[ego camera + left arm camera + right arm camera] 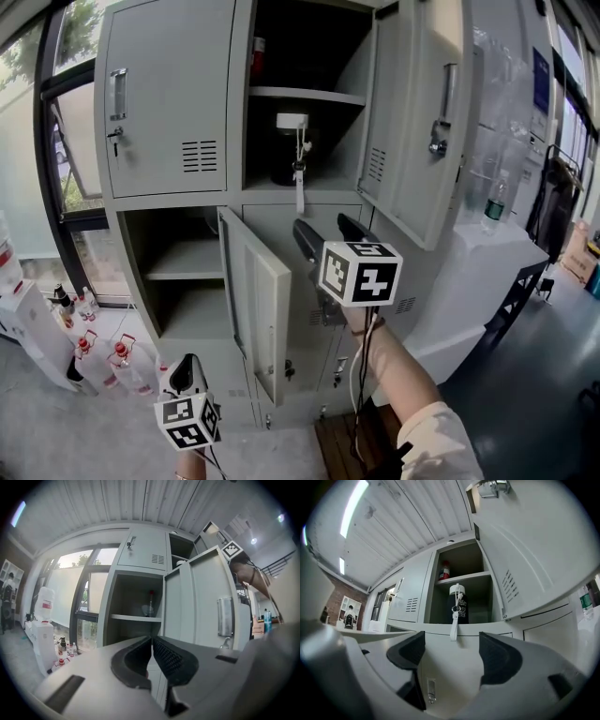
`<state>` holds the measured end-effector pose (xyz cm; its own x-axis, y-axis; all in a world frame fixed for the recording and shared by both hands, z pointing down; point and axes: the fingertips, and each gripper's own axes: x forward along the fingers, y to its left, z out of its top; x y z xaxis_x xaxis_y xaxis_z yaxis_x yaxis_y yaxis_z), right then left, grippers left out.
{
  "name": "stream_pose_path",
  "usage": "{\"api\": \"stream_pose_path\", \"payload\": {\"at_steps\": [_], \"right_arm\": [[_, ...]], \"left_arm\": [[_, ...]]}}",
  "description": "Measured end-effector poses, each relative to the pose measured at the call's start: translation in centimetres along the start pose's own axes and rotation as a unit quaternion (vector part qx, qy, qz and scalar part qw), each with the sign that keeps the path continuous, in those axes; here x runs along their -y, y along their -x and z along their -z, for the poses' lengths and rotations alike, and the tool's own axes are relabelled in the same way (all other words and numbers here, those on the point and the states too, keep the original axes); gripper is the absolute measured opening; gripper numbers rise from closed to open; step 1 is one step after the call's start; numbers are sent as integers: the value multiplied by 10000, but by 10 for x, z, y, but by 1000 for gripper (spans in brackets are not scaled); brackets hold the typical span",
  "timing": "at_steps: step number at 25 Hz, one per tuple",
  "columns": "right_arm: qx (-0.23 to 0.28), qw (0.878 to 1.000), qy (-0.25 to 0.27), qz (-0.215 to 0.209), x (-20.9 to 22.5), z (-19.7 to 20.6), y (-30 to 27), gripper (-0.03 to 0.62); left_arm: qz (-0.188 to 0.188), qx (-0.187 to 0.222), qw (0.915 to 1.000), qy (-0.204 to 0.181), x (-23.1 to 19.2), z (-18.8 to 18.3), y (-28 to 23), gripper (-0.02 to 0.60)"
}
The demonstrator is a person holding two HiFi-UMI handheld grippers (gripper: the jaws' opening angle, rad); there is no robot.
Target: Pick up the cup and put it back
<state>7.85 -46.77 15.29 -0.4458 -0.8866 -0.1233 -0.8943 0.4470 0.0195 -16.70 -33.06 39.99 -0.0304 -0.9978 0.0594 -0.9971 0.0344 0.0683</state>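
In the upper bay of the grey metal locker [169,94] the black white-lidded cup [292,150] stands near the front edge, seemingly for easy reach; our right gripper [324,230] faces it, jaws apart; the left gripper [187,367] hangs low, jaws together.

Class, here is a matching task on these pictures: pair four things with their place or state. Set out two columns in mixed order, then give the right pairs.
Things
1. black cup
2. left gripper
3. right gripper
4. green-labelled bottle

Place or state
A. jaws apart, nothing between them
B. standing on the white counter
C. in the open upper locker, below its shelf
D. jaws together

Pairs: 1-C, 2-D, 3-A, 4-B
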Motion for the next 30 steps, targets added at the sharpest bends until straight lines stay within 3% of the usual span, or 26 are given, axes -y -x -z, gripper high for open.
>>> {"api": "stream_pose_path", "payload": {"at_steps": [6, 18, 30], "right_arm": [[-15, 9999, 78, -90, -4, -18, -24, 350], [-118, 9991, 397, 17, 6, -57, -68, 353], [-347, 9992, 195, 19, 9, -70, -105, 380]], "left_arm": [[-12, 37, 9999, -143, 0, -3, -2, 17], [-292, 25, 9996, -20, -20, 1, -2, 17], [-176, 168, 9997, -97, -8, -21, -23, 17]]}}
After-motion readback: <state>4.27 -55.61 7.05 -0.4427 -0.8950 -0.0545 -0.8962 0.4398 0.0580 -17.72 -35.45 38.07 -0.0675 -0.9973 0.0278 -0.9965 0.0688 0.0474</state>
